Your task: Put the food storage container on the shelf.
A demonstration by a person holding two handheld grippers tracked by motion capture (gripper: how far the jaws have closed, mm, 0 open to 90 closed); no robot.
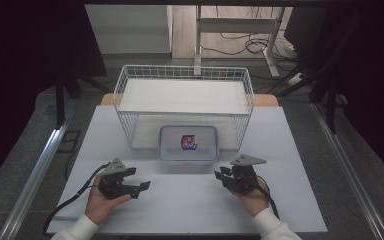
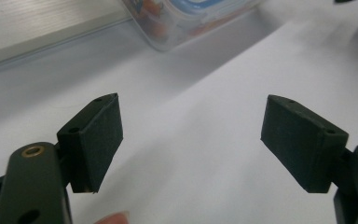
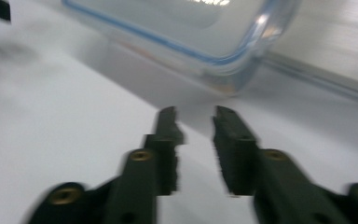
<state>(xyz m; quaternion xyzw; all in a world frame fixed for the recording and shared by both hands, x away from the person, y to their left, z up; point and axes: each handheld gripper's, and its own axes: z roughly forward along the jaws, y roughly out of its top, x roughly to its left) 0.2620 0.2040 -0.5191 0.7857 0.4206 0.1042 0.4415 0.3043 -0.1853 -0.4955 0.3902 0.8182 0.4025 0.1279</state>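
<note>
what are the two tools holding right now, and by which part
Nothing is held. The left tool has its jaws wide apart over bare table. The right tool has a narrow empty gap between its jaws, short of the clear lidded container.

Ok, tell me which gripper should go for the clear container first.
Probably the right gripper: its jaws point at the near corner of the clear container, which looms close ahead in its own view. The left gripper is open wider, but the container sits off to its side.

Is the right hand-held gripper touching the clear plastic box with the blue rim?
Apart. In the right gripper view, bare white table lies between the right hand-held gripper and the clear plastic box. The high view also shows the gap.
</note>
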